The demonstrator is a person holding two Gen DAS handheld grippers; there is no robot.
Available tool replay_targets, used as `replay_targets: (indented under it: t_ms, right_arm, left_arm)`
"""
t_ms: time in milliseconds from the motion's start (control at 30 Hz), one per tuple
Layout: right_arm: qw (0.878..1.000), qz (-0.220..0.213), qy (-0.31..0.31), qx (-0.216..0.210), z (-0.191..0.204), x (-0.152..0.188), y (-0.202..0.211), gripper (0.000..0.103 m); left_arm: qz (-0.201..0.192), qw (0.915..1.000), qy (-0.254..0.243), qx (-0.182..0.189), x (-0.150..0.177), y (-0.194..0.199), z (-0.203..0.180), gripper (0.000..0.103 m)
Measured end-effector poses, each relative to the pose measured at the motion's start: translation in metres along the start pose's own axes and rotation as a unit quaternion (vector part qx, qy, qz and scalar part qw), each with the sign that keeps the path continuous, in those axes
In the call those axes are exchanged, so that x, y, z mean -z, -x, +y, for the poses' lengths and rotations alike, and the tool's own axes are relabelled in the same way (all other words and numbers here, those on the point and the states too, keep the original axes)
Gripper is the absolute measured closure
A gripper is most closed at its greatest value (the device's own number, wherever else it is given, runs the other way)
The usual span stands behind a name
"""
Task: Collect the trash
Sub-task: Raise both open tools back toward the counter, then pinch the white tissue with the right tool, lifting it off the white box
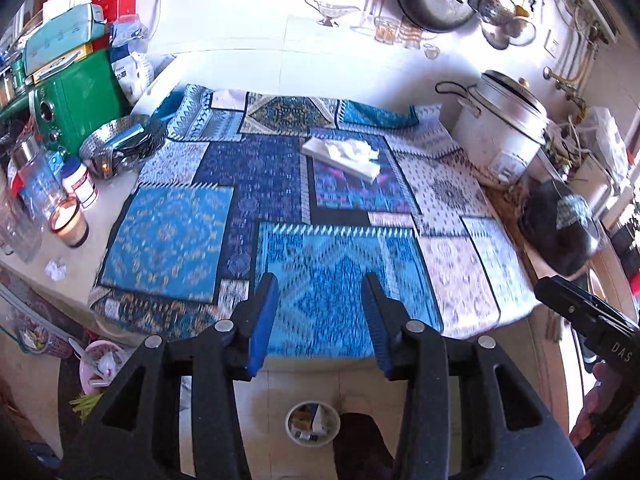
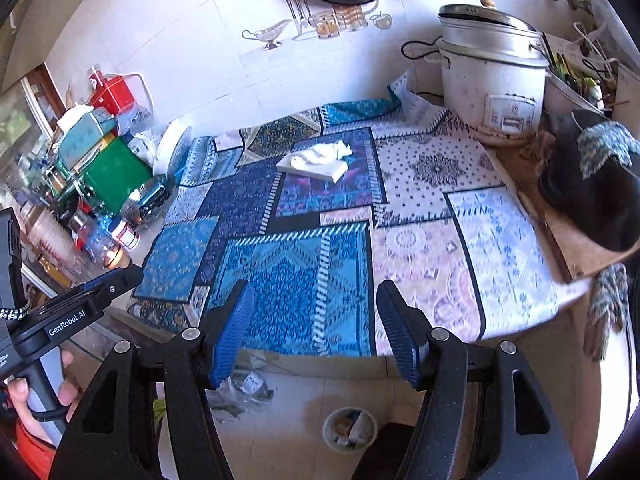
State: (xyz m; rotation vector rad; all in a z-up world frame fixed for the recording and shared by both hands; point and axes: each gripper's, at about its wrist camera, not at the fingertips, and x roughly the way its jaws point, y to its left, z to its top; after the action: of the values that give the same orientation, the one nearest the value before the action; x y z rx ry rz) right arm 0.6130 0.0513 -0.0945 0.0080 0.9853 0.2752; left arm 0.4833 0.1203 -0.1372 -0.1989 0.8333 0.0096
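1. Blue patterned cloth point(image 1: 248, 200) covers the counter, and a white tissue box point(image 1: 340, 158) lies on it near the wall.
2. A small paper ball point(image 1: 55, 269) (trash) sits on the bare counter, left of the cloth, near a candle point(image 1: 68, 220).
3. The left gripper point(image 1: 320, 320) is wide open and holds nothing.
4. The right gripper point(image 2: 316, 328) is wide open and empty too.
5. A little bin point(image 2: 349, 429) stands on the floor below.
6. A rice cooker point(image 2: 494, 76) stands at the right.
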Motion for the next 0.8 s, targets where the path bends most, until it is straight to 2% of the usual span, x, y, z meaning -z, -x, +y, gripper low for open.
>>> replay_targets:
  t_ms: [167,267,433,567,800]
  right_arm:
    - [0.999,0.000,0.036,-0.034,-0.018,-0.066,-0.043,0.039]
    - [0.996,0.031,0.058,-0.057,-0.029,-0.111,-0.085,0.039]
    - [0.989,0.075,0.092,-0.087,-0.042,-0.163,-0.164,0.039]
    - [0.983,0.117,0.098,-0.102,-0.045,-0.187,-0.235,0.039]
    - [0.971,0.172,0.098,-0.134,-0.041,-0.208,-0.334,0.039]
  left_arm:
    - [-0.008,0.9990,0.035,-0.026,-0.051,-0.046,-0.011,0.060]
    - [0.009,0.9974,0.054,-0.047,-0.080,-0.080,-0.019,0.060]
    - [0.019,0.9935,0.089,-0.068,-0.123,-0.137,-0.028,0.059]
    - [0.046,0.9893,0.117,-0.074,-0.141,-0.180,-0.028,0.059]
    - [0.076,0.9835,0.115,-0.116,-0.155,-0.234,-0.022,0.059]
